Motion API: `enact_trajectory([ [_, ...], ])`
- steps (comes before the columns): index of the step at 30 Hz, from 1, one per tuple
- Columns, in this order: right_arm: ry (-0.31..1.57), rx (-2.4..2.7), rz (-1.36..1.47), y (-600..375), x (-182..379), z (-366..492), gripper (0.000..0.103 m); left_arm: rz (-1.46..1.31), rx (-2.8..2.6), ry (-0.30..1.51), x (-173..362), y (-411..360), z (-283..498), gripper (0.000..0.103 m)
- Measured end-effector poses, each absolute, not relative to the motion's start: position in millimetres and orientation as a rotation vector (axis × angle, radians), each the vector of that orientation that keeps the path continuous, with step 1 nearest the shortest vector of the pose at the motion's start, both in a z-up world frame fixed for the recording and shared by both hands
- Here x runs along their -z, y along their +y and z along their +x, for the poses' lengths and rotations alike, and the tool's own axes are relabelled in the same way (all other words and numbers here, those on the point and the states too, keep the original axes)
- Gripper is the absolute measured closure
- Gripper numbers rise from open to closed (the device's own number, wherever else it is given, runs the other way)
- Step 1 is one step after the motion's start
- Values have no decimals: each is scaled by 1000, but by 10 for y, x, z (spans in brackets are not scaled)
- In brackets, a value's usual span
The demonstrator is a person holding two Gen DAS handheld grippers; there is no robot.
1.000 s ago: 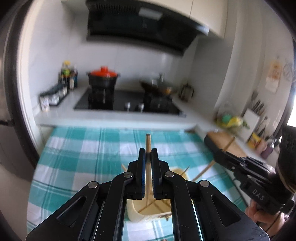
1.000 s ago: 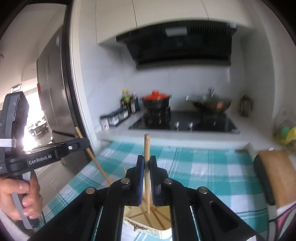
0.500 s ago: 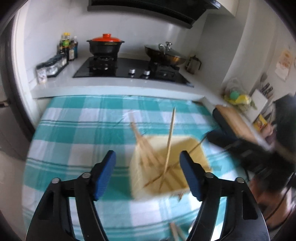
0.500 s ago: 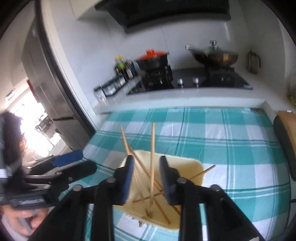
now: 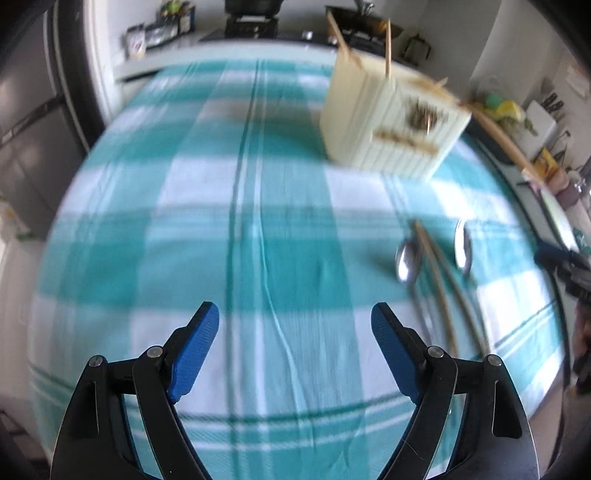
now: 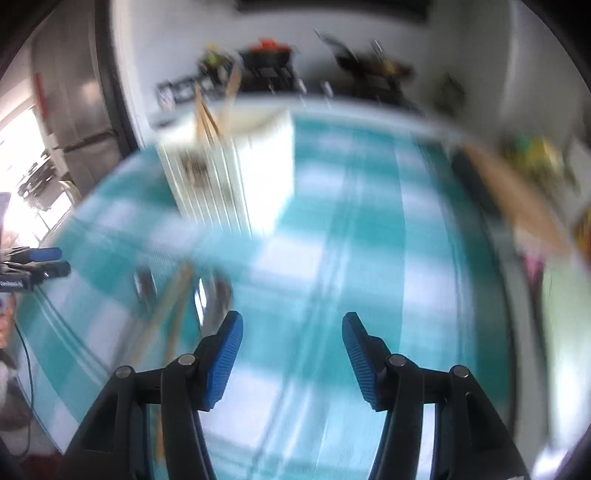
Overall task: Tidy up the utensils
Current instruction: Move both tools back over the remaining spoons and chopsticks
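A cream ribbed utensil holder (image 5: 391, 122) stands on the teal checked cloth with several wooden chopsticks (image 5: 387, 44) sticking out of it; it also shows in the right wrist view (image 6: 229, 170). Two metal spoons (image 5: 406, 262) and loose chopsticks (image 5: 439, 284) lie on the cloth at the front right, blurred in the right wrist view (image 6: 173, 302). My left gripper (image 5: 295, 343) is open and empty, low over the cloth. My right gripper (image 6: 291, 350) is open and empty, just right of the loose utensils.
The teal checked tablecloth (image 5: 258, 192) covers the table. A wooden cutting board (image 6: 517, 192) lies at the right edge. A hob with pots (image 5: 255, 14) stands on the counter behind. Both views are motion-blurred.
Both grippers let go of their chopsticks into the holder, opened wide, and dropped back and down toward the cloth and the loose utensils.
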State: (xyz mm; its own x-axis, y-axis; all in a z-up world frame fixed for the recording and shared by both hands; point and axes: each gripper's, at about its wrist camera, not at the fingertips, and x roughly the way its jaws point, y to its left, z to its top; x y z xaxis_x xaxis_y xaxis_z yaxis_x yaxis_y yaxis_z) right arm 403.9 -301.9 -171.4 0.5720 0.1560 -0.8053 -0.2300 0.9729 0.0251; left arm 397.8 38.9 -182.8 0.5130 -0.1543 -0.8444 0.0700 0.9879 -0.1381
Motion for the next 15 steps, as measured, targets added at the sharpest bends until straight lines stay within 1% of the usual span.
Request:
enact_trajectory([
  [2, 963, -160, -48, -3152, 1999, 3868, 46, -79, 102, 1015, 1980, 322, 3924, 17],
  [5, 955, -103, -6, -3236, 2203, 3743, 46, -78, 78, 991, 2083, 247, 3910, 17],
  [11, 883, -39, -35, -3118, 2271, 3720, 46, -14, 17, 932, 2189, 109, 3941, 17],
  [13, 878, -32, -33, -3113, 2282, 3718, 45, 7, 3, 923, 2215, 93, 3937, 15],
  [15, 879, -34, -25, -3135, 2282, 3717, 45, 2, -1, 928, 2225, 109, 3947, 10],
])
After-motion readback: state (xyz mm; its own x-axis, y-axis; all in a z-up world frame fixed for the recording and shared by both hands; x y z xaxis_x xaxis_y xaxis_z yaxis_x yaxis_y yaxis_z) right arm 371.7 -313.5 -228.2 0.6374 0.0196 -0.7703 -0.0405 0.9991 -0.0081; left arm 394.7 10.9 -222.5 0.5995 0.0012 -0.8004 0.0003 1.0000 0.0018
